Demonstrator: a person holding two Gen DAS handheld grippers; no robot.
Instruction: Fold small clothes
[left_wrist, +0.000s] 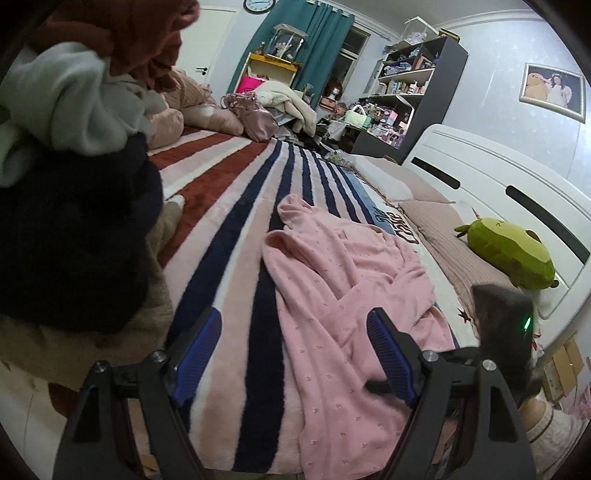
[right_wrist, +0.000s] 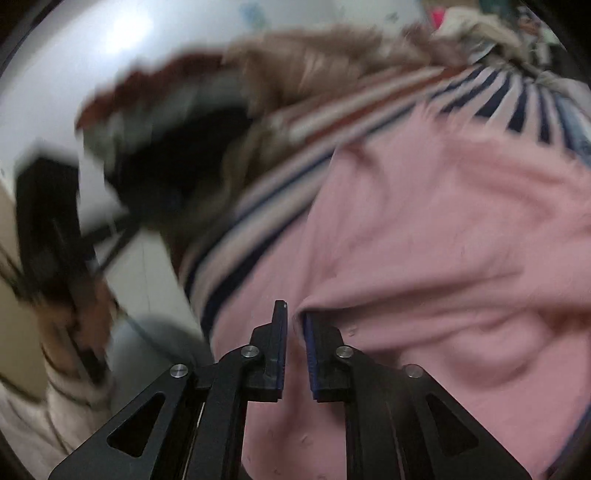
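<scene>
Pink garment (left_wrist: 343, 280) lies rumpled ahead of the wide-open, empty left gripper (left_wrist: 295, 354); the barely parted right gripper (right_wrist: 293, 350), holding nothing, risks pinching several layers.

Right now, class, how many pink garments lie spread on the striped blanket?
1: the pink garment lies crumpled on the striped blanket, right of the clothes pile. More may hide in that pile.

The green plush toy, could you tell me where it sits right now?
In the left wrist view, the green plush toy lies at the right, against the white headboard, beyond the pink garment.
</scene>
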